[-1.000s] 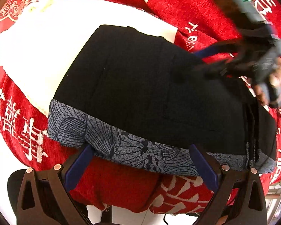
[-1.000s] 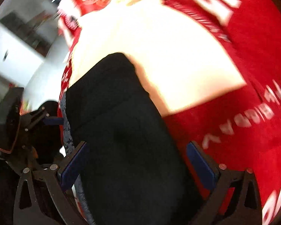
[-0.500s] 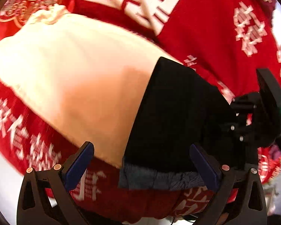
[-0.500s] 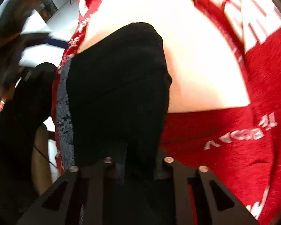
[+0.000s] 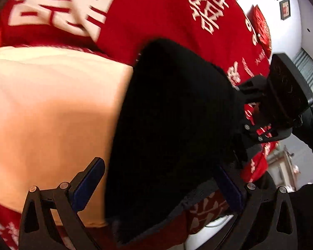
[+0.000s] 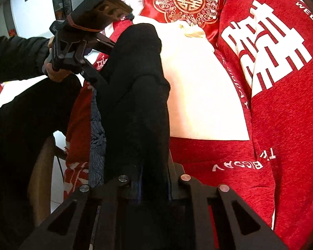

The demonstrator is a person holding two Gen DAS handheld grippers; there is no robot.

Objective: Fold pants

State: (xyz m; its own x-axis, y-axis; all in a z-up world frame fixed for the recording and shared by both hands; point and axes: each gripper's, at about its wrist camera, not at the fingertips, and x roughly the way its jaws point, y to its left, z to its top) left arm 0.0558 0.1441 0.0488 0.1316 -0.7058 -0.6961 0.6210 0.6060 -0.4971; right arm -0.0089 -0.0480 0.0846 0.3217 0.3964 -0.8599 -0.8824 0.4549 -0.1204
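Note:
The black pants with a grey-blue patterned cuff lie folded near the bed's front edge, partly on a white cloth. My left gripper is open, its blue-padded fingers on either side of the pants' near end. My right gripper is shut on the pants at their other end and lifts the fabric into a ridge. The right gripper also shows in the left wrist view, and the left gripper in the right wrist view.
A red bedspread with white characters covers the bed. A red embroidered pillow lies at the far end. The bed edge and floor are just behind the pants. My dark-sleeved arm is at left.
My right gripper closed on the pants' end and raised the fabric. My left gripper swung around to the pants' other end and moved in close, still open.

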